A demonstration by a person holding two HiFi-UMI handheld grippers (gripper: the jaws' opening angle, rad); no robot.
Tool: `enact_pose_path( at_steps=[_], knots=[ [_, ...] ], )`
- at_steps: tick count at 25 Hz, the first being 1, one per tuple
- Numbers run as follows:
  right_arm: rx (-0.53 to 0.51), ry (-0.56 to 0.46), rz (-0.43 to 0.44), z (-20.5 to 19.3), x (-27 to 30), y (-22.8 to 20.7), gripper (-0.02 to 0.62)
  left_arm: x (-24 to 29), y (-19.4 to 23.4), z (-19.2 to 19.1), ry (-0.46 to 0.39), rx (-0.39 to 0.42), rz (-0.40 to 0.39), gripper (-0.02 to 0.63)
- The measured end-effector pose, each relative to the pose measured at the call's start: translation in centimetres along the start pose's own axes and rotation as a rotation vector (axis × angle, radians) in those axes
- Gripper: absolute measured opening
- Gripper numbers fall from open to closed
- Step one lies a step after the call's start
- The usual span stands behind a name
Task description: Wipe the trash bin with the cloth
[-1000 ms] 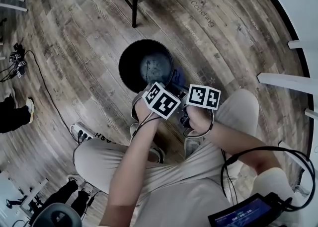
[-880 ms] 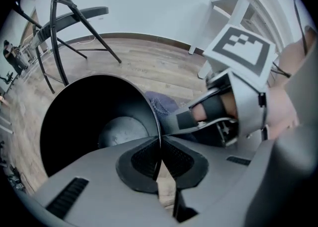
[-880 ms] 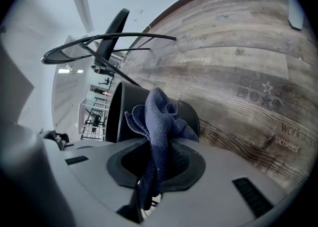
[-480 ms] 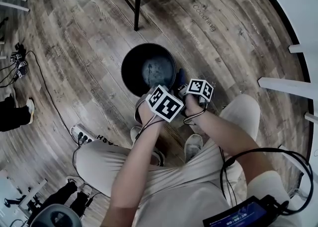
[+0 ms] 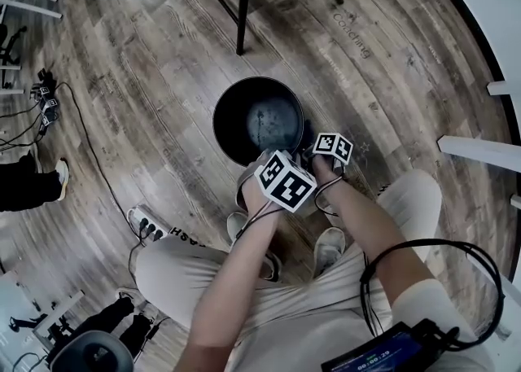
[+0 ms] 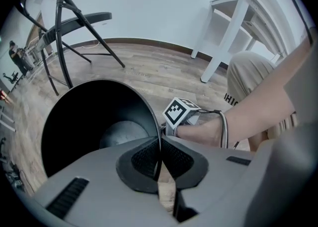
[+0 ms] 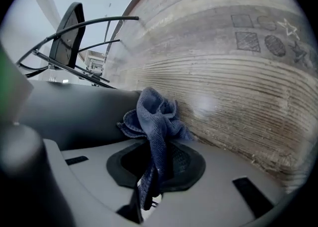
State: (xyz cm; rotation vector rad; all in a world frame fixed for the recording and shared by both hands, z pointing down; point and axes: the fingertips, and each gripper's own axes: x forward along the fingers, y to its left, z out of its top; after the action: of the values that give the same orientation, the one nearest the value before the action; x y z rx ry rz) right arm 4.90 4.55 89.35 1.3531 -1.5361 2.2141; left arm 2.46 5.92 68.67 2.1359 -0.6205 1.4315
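Note:
A black round trash bin (image 5: 259,118) stands on the wooden floor in front of my knees. My left gripper (image 5: 267,159) is shut on the bin's near rim; in the left gripper view the thin rim (image 6: 159,144) runs between the pads of that gripper (image 6: 160,154). My right gripper (image 5: 311,146) is low at the bin's right side, outside it. It is shut on a blue cloth (image 7: 157,117), which bunches up beyond the right gripper (image 7: 158,164), close to the bin's dark outer wall (image 7: 74,116). Whether the cloth touches the wall I cannot tell.
A black chair's legs (image 5: 242,4) stand just beyond the bin. A power strip (image 5: 146,222) and cables (image 5: 49,102) lie on the floor at the left. White furniture legs (image 5: 480,150) are at the right. My shoes (image 5: 330,244) rest behind the bin.
The right gripper has sunk with the cloth down along the bin's right side. The left gripper has stayed on the rim.

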Motion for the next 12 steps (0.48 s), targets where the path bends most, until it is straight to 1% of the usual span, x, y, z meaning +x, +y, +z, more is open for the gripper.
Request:
enact_pose_path(
  at_steps=[2,5,7,9,12],
  knots=[
    [-0.01,0.001,-0.004,0.0,0.0,0.2,0.057,0.0,0.3,-0.1,-0.005,-0.013,0.008,0.02],
    [-0.055,0.003,-0.066,0.1,-1.4,1.2,0.055,0.0,0.2,-0.2,0.003,-0.044,-0.006,0.02],
    [-0.061,-0.021,-0.084,0.3,-3.4,2.6,0.057,0.1,0.0,0.0,0.002,-0.076,-0.012,0.02],
    [-0.097,-0.053,-0.074,0.9,-5.5,4.6,0.057,0.2,-0.2,0.6,-0.008,-0.104,-0.005,0.02],
    [-0.205,-0.085,-0.043,1.6,-8.6,8.0,0.057,0.3,-0.4,1.2,-0.026,-0.135,-0.018,0.021]
  ],
)
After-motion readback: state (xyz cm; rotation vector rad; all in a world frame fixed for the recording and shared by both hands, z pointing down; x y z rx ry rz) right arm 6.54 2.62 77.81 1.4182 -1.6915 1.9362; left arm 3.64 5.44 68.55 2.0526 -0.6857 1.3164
